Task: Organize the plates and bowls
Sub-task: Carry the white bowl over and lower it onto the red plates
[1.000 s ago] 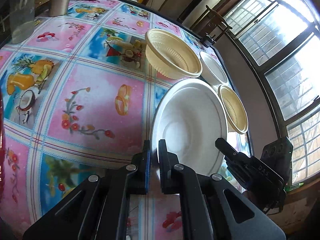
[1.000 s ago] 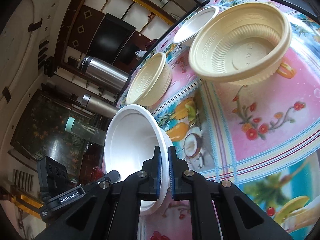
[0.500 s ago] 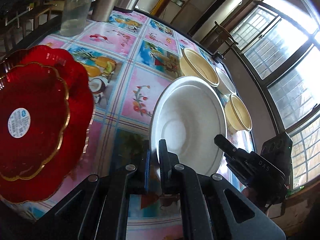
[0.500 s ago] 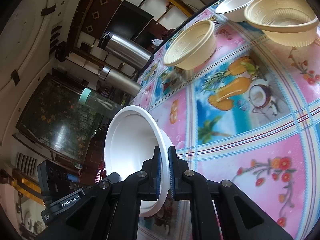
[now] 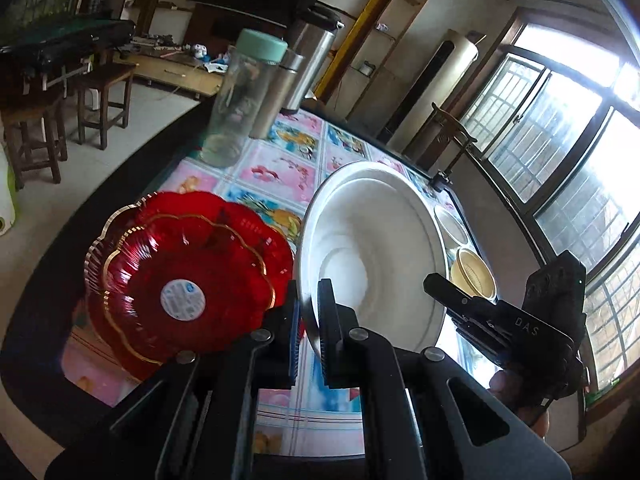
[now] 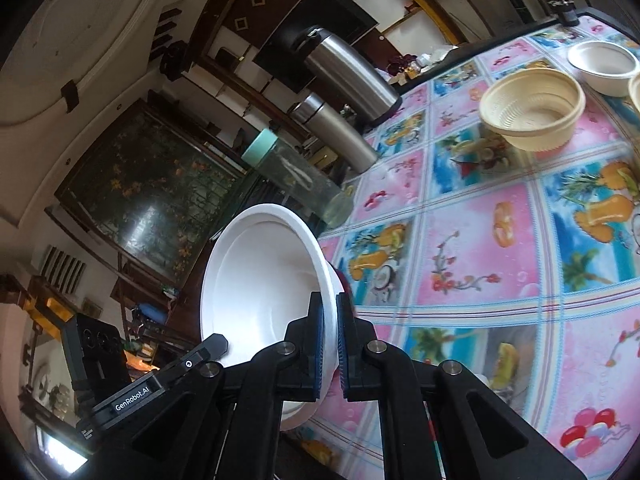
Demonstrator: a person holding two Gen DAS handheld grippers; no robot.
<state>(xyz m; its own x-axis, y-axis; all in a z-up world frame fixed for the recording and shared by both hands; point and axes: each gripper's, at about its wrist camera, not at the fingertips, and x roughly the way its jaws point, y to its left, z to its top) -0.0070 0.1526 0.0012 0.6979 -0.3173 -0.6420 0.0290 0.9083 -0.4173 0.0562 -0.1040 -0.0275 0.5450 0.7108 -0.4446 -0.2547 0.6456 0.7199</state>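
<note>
Left wrist view shows the white plate [image 5: 372, 256] held clear of the worktop [image 5: 276, 168], tilted up on edge with its hollow facing the cameras. The left gripper [image 5: 308, 312] is clamped on the plate's near-left rim, and the right gripper [image 5: 444, 288] reaches in at its right side; the right wrist view confirms that gripper [image 6: 328, 316] is pinched on the rim of the same plate [image 6: 260, 280], one finger inside and one outside. What the coming move turns on is the red plates [image 5: 188, 280]: a stack of scalloped, gold-edged dishes lying flat on the worktop just left of the white plate and lower, beside the left gripper's fingers. The left hand is therefore nearer the stack, and the plate would have to travel left and down and level out to sit on it. The remaining bowls, a cream bowl [image 6: 532, 112] and a white bowl [image 6: 604, 64], stand well apart at the far right of the patterned worktop, behind the held plate as seen from the left wrist.
</note>
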